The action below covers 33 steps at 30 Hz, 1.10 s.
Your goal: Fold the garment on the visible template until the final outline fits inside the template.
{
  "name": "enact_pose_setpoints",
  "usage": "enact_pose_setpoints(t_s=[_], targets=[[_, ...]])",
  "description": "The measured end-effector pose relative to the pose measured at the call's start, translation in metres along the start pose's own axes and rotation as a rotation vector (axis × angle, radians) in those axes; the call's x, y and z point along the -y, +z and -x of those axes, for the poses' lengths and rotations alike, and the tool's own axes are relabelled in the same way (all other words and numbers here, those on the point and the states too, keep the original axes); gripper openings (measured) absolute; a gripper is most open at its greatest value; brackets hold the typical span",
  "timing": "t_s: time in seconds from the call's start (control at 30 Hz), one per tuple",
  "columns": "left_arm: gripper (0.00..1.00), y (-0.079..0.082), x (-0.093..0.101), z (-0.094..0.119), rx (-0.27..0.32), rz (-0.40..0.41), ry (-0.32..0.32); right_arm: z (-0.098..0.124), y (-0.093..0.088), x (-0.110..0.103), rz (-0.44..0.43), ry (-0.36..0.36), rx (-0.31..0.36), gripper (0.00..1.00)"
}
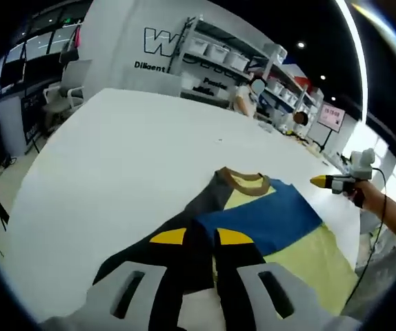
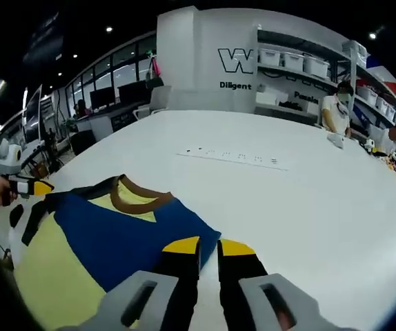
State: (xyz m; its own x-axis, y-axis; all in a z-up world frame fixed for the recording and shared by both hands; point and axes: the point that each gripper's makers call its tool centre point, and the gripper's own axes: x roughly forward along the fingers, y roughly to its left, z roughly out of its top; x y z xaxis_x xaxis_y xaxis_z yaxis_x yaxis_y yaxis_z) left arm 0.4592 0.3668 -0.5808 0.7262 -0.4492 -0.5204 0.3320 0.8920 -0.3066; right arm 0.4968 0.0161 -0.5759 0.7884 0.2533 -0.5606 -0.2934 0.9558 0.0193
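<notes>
A wide white bench (image 1: 115, 158) carries a shirt (image 1: 267, 214), seen from two cameras riding on hand-held grippers. In the left gripper view, the left hand-held gripper (image 1: 201, 238) rises from the bottom edge, its yellow-tipped jaws close together with only a narrow gap, resting at the dark sleeve edge of the shirt; whether they pinch cloth cannot be told. To the right lies the shirt itself, pale yellow with a brown collar (image 1: 243, 181) and a blue panel (image 1: 274, 217) folded across its upper part. Farther right, beyond the shirt, the right hand-held gripper (image 1: 322, 182) hangs in the air, held by a person's hand (image 1: 391, 207). In the right gripper view, the left hand-held gripper (image 2: 36, 187) shows at the far left beside the shirt's dark sleeve; then comes the shirt (image 2: 94, 241); then the right hand-held gripper (image 2: 208, 248) at the bottom, jaws near together at the blue edge, grip likewise unclear. A faint row of marks (image 2: 232, 157) crosses the bench beyond. No template outline can be made out. The folding looks under way: one fold appears laid, and more seem to remain.
</notes>
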Motion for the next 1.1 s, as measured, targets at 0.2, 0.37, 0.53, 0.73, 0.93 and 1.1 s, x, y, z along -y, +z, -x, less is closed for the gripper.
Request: enact_pose_setpoints(t_s=[0.2,0.37,0.53,0.73,0.93,1.1], targets=[[0.10,-0.007,-0.015,0.021,-0.001,-0.048,0.064,0.014,-0.003,-0.015,0.002,0.012,0.014,0.01],[0.11,-0.018,-0.028,0.038,-0.006,-0.050,0.112,0.020,-0.008,-0.024,-0.013,0.005,0.023,0.01],[0.12,-0.021,-0.033,0.056,0.003,-0.101,0.162,0.024,-0.011,-0.037,-0.027,0.021,0.024,0.02],[0.14,-0.032,-0.039,0.067,0.000,-0.082,0.197,0.025,-0.019,-0.050,0.001,0.048,0.004,0.03],[0.16,-0.050,-0.033,0.078,-0.031,-0.108,0.219,0.030,-0.021,-0.059,0.009,0.060,0.005,0.03],[0.17,-0.065,-0.021,0.084,-0.058,-0.137,0.200,0.031,-0.022,-0.061,0.004,0.065,0.006,0.04]])
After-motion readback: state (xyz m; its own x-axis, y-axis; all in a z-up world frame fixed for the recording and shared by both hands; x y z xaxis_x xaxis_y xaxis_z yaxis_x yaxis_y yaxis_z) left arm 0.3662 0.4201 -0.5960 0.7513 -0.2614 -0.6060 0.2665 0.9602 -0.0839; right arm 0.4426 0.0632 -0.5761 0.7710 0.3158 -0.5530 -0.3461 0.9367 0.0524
